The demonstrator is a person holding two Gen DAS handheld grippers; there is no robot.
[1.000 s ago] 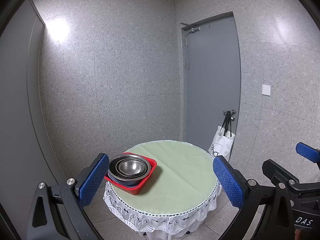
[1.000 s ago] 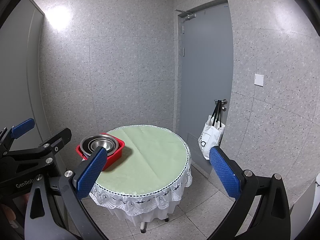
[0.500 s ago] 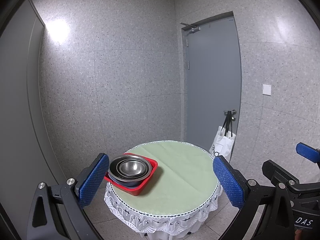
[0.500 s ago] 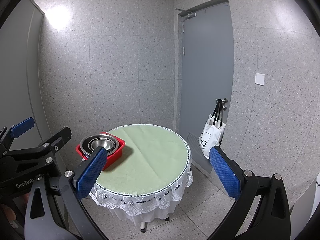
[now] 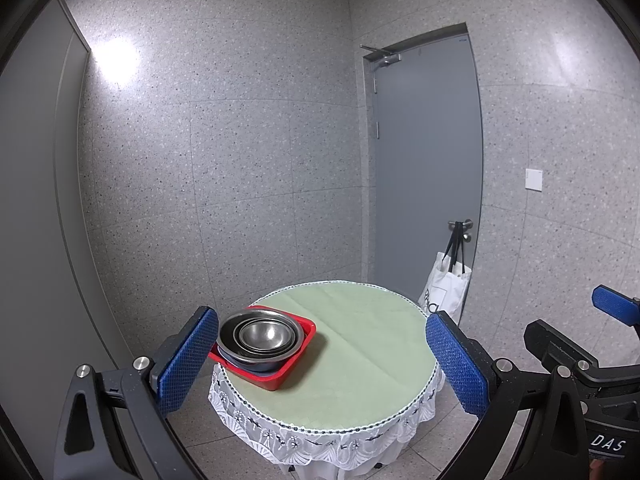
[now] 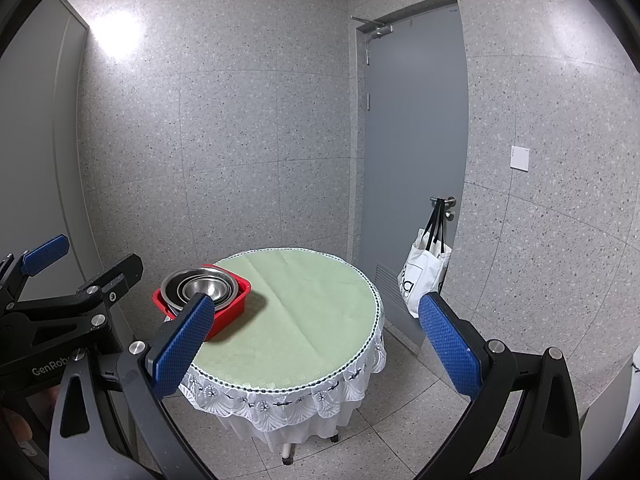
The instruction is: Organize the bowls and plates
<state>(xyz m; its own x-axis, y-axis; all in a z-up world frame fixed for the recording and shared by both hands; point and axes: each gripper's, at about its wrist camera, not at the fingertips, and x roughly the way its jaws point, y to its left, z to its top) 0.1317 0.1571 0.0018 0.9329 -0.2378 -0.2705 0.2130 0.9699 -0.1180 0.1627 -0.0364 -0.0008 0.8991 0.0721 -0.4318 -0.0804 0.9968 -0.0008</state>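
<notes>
Both my claws, left gripper (image 5: pixel 322 356) and right gripper (image 6: pixel 316 338), hang spread and empty, well short of the table (image 5: pixel 360 360). The nested steel bowls (image 5: pixel 260 338) sit in the red bin (image 5: pixel 280 376) at its left edge. I should close in level and pinch the top rim squarely.

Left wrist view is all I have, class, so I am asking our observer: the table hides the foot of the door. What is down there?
Observer: The right wrist view shows a vent grille set low in the door.
Operator: And what holds the table up?
Observer: A white centre post shows below the lace hem.
</notes>
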